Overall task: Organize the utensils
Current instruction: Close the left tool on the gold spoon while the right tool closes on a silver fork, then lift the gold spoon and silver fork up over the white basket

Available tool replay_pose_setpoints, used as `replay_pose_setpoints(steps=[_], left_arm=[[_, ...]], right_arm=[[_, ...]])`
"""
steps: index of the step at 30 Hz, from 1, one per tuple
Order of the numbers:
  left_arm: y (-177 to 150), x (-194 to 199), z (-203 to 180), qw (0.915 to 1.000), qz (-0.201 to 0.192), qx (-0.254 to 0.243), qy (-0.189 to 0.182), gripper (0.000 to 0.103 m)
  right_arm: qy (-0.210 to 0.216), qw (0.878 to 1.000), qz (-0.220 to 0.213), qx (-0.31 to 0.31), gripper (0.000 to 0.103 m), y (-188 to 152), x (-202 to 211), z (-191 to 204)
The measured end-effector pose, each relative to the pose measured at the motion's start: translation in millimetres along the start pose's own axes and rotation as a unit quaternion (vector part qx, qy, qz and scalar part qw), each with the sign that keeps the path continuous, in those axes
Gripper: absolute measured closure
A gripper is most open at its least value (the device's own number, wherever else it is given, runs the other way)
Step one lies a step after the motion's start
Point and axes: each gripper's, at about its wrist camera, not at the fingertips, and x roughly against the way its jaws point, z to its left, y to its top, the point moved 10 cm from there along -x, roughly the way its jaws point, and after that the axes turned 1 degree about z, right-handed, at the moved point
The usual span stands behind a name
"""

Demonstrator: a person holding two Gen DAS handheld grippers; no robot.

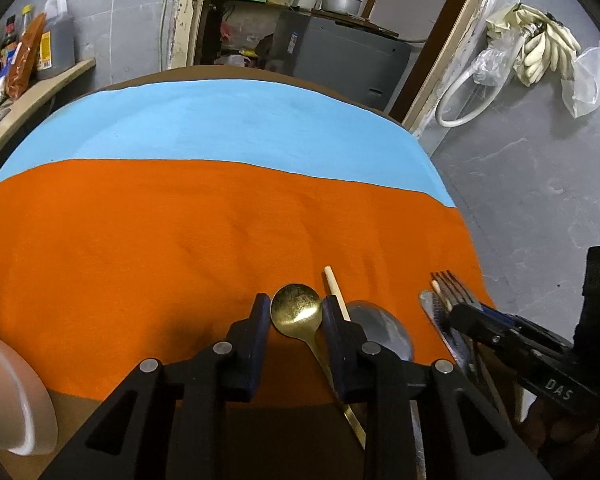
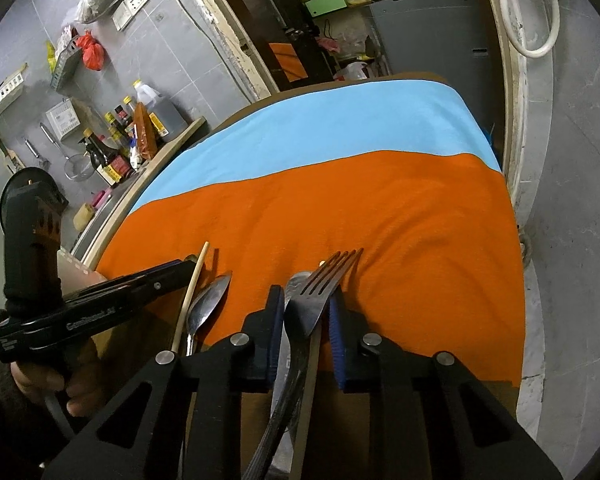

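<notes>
Felt covers the desk (image 1: 100, 404) in two flat bands, orange felt (image 1: 180, 240) near and pale blue felt (image 1: 220, 128) beyond; a smooth white bowl rim (image 1: 24, 412) curves in at the far left edge of the left wrist view; next come the left tongs (image 1: 296, 312), their dark ribbed pads set either side of a tarnished brass spoon (image 1: 296, 310), round bowl pointing away, thin handle running back toward the camera beside the right pad, though whether the pads actually press it I cannot tell; a pale wooden chopstick (image 1: 334, 286) lies just right of it, long axis also pointing away; then a dull steel spoon (image 1: 380, 326), bowl forward; farthest right, the right tongs (image 2: 304, 312) are clamped on a dark steel fork (image 2: 320, 292), tines pointing away over the orange felt, handle toward the camera, a flat steel knife (image 2: 292, 284) lying beneath it; grey marbled wall tiles, sauce bottles on a side shelf and a doorway lie beyond.
</notes>
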Motion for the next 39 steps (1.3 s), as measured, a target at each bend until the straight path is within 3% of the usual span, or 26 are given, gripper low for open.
replay_pose_setpoints(steps=[6, 11, 18, 21, 24, 34, 39], left_arm=[[-3.3, 5.7, -3.2, 1.0, 0.0, -0.007, 0.003, 0.078], [-9.4, -1.3, -5.5, 0.9994, 0.025, -0.023, 0.0, 0.078], [-12.9, 0.7, -3.3, 0.9987, 0.035, -0.007, -0.037, 0.078], [-13.5, -0.9, -1.2, 0.9989, 0.034, -0.005, -0.031, 0.091], [-13.1, -1.7, 0.6, 0.9984, 0.035, 0.013, -0.042, 0.095], [-12.0, -9.3, -4.6, 0.9964, 0.05, 0.021, -0.065, 0.095], [-10.9, -12.6, -10.3, 0.9968, 0.061, -0.003, -0.052, 0.095]], right_arm=[[0.001, 1.0, 0.002, 0.0, 0.084, 1.0, 1.8, -0.2], [0.009, 1.0, 0.006, -0.006, 0.084, 3.0, 4.7, -1.4], [0.02, 1.0, 0.009, 0.005, 0.084, 4.8, 3.5, 6.9], [0.02, 1.0, 0.015, 0.006, 0.084, 3.8, 1.0, 6.4], [0.02, 1.0, 0.019, 0.004, 0.089, 2.7, -0.1, 2.2], [0.023, 0.999, 0.037, -0.003, 0.089, -0.4, -4.6, 1.2], [0.024, 0.998, 0.048, -0.022, 0.089, 0.0, -6.9, 0.9]])
